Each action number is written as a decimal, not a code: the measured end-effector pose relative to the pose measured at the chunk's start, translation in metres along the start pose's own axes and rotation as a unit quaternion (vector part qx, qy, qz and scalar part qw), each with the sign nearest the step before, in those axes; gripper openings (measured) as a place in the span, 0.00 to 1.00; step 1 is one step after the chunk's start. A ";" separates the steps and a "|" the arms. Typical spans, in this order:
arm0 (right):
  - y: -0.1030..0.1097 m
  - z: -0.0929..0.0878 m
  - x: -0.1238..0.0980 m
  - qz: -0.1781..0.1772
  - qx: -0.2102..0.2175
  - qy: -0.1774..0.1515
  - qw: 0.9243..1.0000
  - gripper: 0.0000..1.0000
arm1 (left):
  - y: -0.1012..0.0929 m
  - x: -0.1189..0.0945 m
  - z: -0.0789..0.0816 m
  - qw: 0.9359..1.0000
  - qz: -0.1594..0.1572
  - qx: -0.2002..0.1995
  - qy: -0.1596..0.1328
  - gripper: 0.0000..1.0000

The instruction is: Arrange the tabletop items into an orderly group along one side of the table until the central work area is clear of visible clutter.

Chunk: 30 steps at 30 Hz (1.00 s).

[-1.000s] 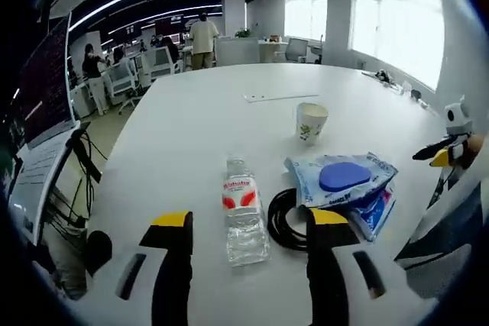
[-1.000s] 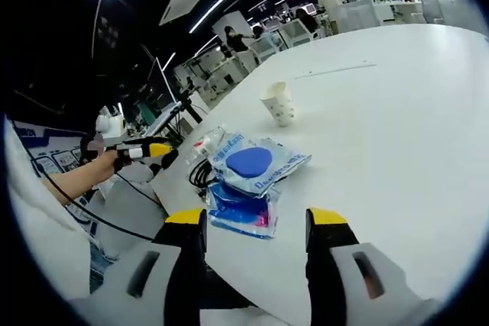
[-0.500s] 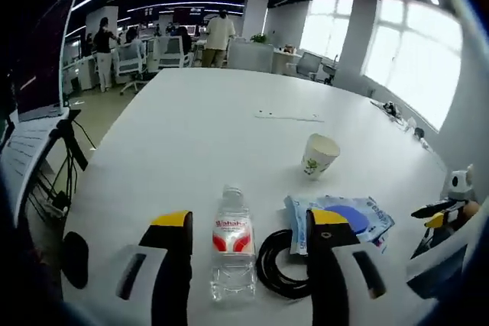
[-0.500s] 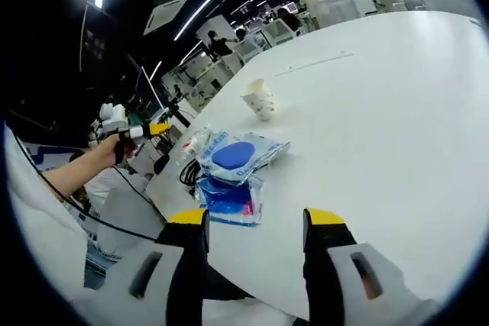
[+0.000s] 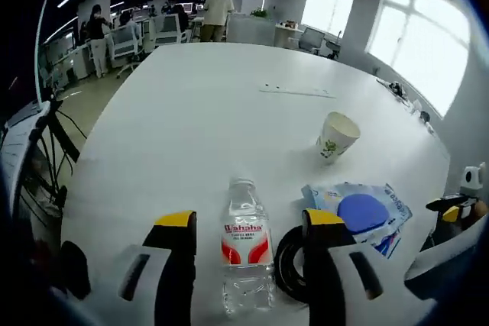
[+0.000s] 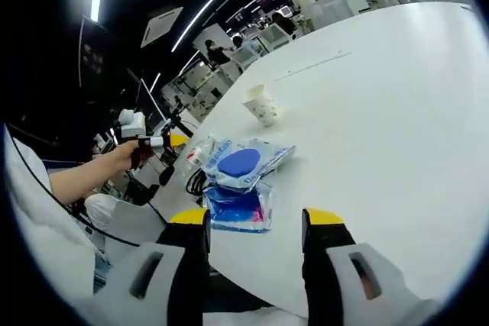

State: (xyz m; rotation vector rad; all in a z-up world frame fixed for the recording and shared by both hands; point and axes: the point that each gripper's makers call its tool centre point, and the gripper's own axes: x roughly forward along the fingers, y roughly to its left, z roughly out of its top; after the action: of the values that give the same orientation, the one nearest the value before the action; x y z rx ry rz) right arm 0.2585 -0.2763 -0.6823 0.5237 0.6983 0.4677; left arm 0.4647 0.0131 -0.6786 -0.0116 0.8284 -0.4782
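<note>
White table (image 5: 191,104): bottle (image 5: 246,246) between open left jaws; cable coil (image 5: 290,272) probably touching packets (image 5: 359,215); right jaws open.

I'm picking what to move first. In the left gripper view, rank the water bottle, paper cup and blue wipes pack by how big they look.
1. Water bottle, though it lies nearest the camera.
2. Blue wipes pack, close to it in extent, so unsure.
3. Paper cup, farthest away.
</note>
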 end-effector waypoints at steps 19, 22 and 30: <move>-0.008 -0.010 -0.006 -0.018 0.024 -0.001 1.000 0.45 | -0.007 0.048 0.001 0.999 0.011 -0.007 0.040 0.48; -0.008 -0.010 -0.006 -0.018 0.029 -0.003 0.999 0.44 | -0.002 0.055 0.000 0.998 0.022 -0.021 0.049 0.46; -0.012 -0.011 -0.008 -0.023 0.049 -0.012 0.998 0.42 | 0.003 0.066 -0.005 0.997 0.034 -0.014 0.073 0.42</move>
State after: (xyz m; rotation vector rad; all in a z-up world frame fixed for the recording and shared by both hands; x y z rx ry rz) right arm 0.2478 -0.2862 -0.6928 0.6039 0.7109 0.3850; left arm 0.5003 -0.0111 -0.7296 0.0252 0.9750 -0.4074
